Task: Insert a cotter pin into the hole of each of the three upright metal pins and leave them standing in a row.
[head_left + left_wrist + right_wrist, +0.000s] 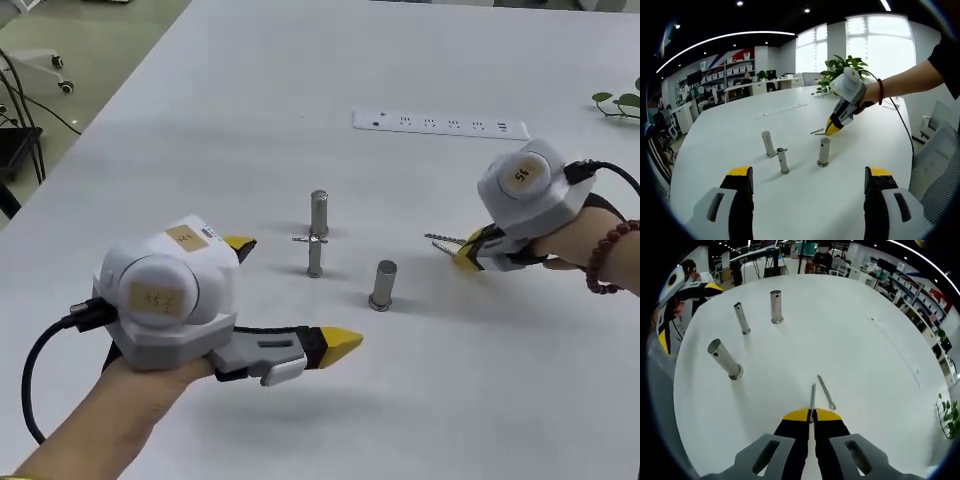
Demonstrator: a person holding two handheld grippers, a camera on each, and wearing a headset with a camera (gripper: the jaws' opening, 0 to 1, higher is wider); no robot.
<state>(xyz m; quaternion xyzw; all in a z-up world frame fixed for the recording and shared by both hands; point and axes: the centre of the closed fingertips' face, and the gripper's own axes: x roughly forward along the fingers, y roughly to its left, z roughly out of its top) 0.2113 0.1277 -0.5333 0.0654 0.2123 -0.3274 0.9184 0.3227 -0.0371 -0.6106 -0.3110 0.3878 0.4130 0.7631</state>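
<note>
Three upright metal pins stand on the white table: a far pin, a middle pin with a cotter pin crossing its top, and a wider near-right pin. My left gripper is open and empty in front of them, with its jaws spread wide. To the right of the pins my right gripper is shut on a cotter pin that sticks out forward. A second cotter pin lies on the table just beside it.
A white power strip lies across the table behind the pins. Plant leaves show at the far right edge. The table's left edge drops to a floor with cables and a wheeled stand.
</note>
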